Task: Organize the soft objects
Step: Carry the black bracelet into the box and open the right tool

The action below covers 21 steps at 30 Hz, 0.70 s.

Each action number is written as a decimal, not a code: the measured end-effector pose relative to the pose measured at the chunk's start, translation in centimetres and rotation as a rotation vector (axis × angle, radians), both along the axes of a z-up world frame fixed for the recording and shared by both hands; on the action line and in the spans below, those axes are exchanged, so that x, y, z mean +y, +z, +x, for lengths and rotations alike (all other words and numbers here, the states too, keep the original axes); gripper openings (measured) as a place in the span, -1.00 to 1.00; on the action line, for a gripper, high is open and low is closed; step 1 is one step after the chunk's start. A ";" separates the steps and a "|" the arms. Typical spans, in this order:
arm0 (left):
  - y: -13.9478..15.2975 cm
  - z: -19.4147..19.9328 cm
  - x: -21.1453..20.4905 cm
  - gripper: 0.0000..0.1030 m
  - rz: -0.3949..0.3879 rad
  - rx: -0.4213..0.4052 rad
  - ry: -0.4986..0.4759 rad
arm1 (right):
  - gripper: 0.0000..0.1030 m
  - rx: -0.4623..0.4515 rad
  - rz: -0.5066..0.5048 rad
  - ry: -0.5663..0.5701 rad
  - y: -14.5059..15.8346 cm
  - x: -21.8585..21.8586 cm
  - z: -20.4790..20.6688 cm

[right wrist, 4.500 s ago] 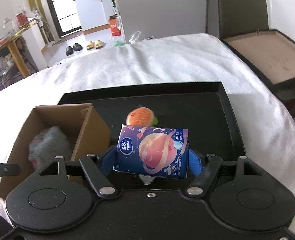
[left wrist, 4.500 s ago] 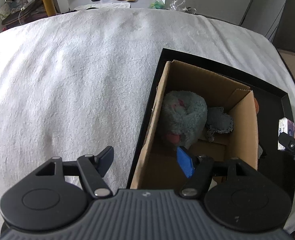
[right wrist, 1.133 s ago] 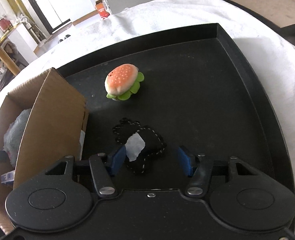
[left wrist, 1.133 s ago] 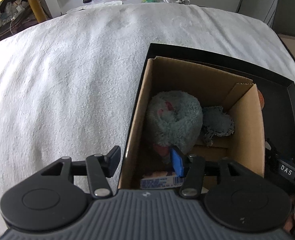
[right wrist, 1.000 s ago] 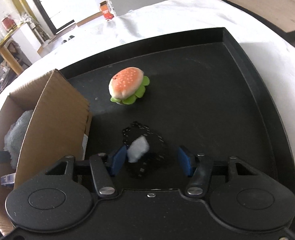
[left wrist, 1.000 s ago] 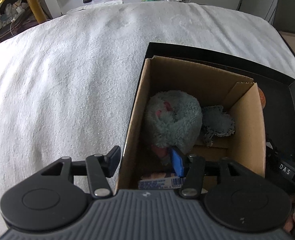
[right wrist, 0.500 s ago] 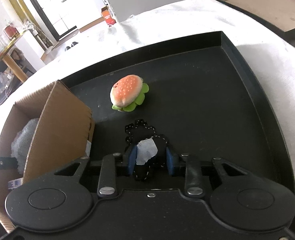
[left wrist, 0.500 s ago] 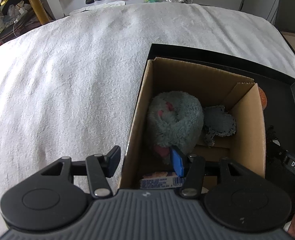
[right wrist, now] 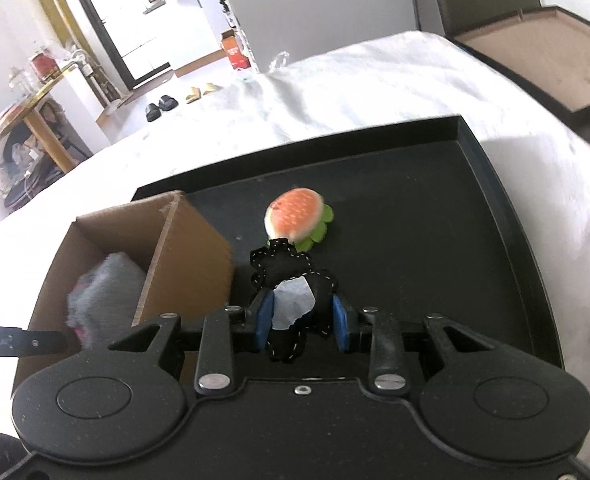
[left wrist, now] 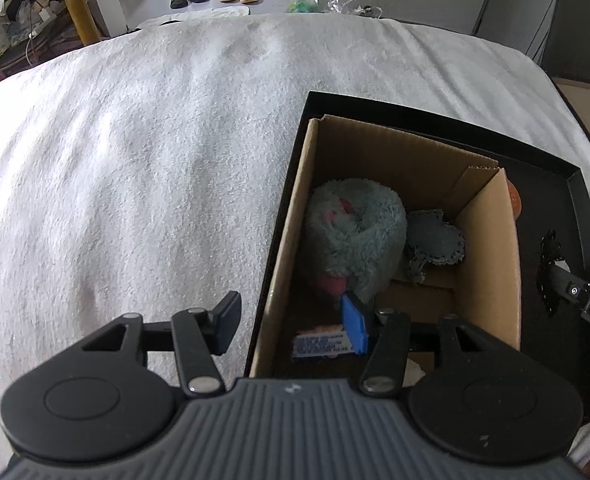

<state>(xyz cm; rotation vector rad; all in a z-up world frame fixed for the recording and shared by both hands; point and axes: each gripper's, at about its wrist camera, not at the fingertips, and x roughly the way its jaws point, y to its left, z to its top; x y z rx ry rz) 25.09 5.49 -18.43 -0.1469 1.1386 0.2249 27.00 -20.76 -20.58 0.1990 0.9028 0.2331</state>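
Your right gripper (right wrist: pixel 301 326) has its blue fingers (right wrist: pixel 263 320) clenched on the black stitched felt toy (right wrist: pixel 291 280), one pad on each flank; a second ago those fingers stood wide either side of it while it lay flat on the black tray (right wrist: pixel 475 264). Now the toy is pinched and seems lifted clear of the tray floor, so you have made the pick and, as I judge it, the carry to the cardboard box (right wrist: pixel 183 248) comes next.

The toy's long axis runs away from you along the line of the fingers: its lobed end points toward the tray's far edge, close to the plush burger (right wrist: pixel 297 218) in this view, and its narrow tail hangs back below the fingers. A white tag (right wrist: pixel 291 304) faces up between the pads.

The burger sits on the tray near its middle, just right of the box's far corner. The box stands on the tray's left side, on the white bedspread (left wrist: pixel 135 160).

Your left gripper (left wrist: pixel 291 326) grips nothing: its fingers are released and straddle the box's left wall near the near corner, one outside over the bedspread, one inside. Inside the box lie a grey-green fluffy plush (left wrist: pixel 355 236), a grey felt piece (left wrist: pixel 435 240) beside it and a tissue pack (left wrist: pixel 321 344) at the near end.
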 end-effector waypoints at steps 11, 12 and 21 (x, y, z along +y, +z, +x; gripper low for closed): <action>0.3 -1.0 1.3 0.03 -0.060 -0.025 0.012 | -0.38 -0.053 -0.028 0.053 3.3 2.9 -0.9; 0.2 -1.0 1.4 0.03 -0.064 -0.026 0.012 | -0.37 -0.054 -0.031 0.057 3.5 3.1 -0.9; -0.5 -1.7 2.1 0.03 -0.123 -0.033 0.013 | -0.34 -0.058 -0.074 0.092 4.8 5.4 -1.2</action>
